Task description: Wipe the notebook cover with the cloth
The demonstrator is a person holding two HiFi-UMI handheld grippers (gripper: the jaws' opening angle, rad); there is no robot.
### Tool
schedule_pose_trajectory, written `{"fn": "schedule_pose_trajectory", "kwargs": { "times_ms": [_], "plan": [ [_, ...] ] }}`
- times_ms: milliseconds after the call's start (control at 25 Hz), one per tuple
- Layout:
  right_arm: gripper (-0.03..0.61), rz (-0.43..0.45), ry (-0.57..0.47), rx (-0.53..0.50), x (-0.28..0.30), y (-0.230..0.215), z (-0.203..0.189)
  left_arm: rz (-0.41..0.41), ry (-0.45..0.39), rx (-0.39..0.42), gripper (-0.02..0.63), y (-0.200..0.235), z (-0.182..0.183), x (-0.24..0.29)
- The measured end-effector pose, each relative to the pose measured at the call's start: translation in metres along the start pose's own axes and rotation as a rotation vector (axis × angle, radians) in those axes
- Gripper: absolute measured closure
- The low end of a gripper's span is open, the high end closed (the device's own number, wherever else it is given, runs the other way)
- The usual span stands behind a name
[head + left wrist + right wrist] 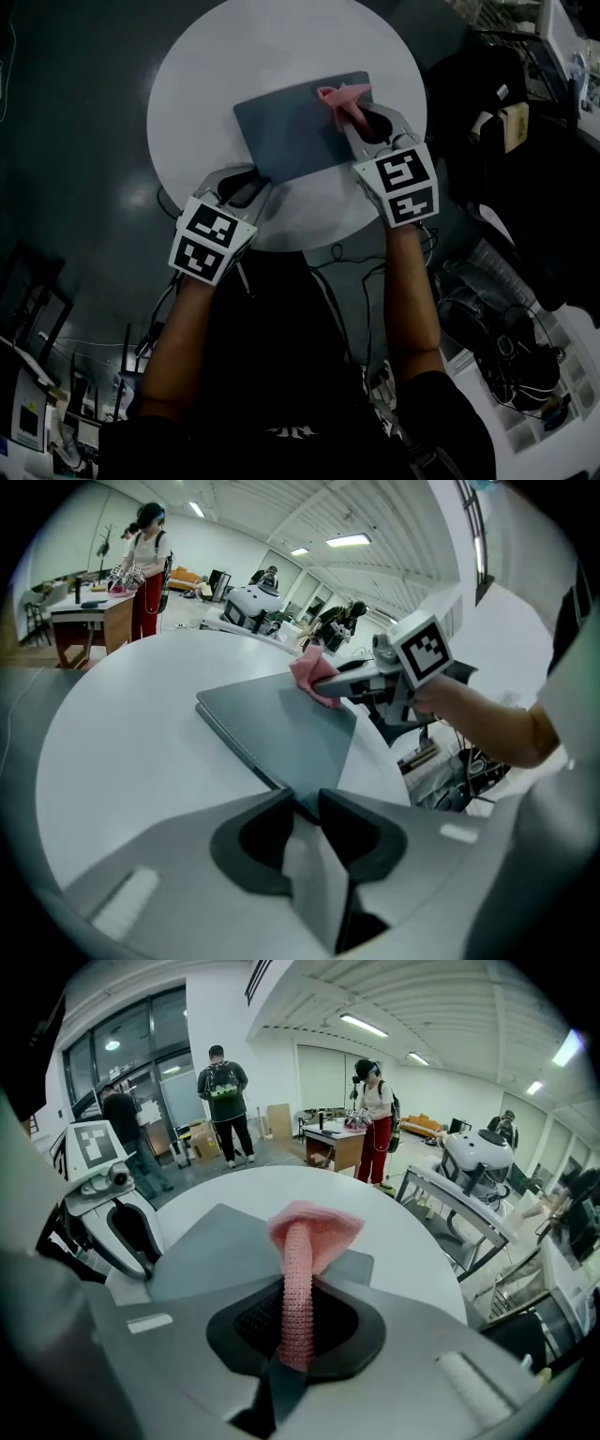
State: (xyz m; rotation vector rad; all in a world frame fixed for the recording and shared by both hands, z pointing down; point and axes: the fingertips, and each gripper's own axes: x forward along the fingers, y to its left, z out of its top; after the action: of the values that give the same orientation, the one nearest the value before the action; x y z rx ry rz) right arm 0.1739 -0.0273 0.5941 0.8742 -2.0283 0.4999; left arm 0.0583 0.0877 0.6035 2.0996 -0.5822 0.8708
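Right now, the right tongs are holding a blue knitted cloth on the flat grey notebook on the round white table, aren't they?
Not quite. The knitted cloth is pink, not blue; the right gripper view shows it plainly. The rest is right: the right tongs pinch it against the far corner of the flat grey notebook on the round white table.

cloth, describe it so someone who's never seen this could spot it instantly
Find the round white table, then the grey notebook lying on it. At the notebook's far right corner the right gripper pinches a pink knitted cloth, the only pink, soft thing there.
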Motion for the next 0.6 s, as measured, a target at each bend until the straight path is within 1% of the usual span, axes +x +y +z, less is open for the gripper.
{"fn": "schedule_pose_trajectory", "kwargs": {
  "times_ms": [200,440,520,560,600],
  "plan": [
    [0.551,-0.049,0.011,0.022,-0.006,-0.025,-0.011,0.003,-0.001,0.0,0.523,0.0,0.0,0.002],
    [0.552,-0.145,0.038,0.07,-0.018,-0.052,-0.025,0.002,-0.004,0.001,0.523,0.0,0.0,0.003],
    [0.551,-0.161,0.027,0.042,-0.025,-0.048,-0.02,0.002,-0.005,0.002,0.523,-0.001,0.0,0.002],
    [0.551,-0.152,0.006,0.025,-0.028,-0.04,-0.013,0.002,-0.006,0.003,0.523,-0.001,0.001,0.002],
    [0.551,-0.124,-0.023,0.016,-0.029,-0.027,-0.005,0.001,-0.007,0.005,0.523,-0.001,0.001,0.001]
  ]
}}
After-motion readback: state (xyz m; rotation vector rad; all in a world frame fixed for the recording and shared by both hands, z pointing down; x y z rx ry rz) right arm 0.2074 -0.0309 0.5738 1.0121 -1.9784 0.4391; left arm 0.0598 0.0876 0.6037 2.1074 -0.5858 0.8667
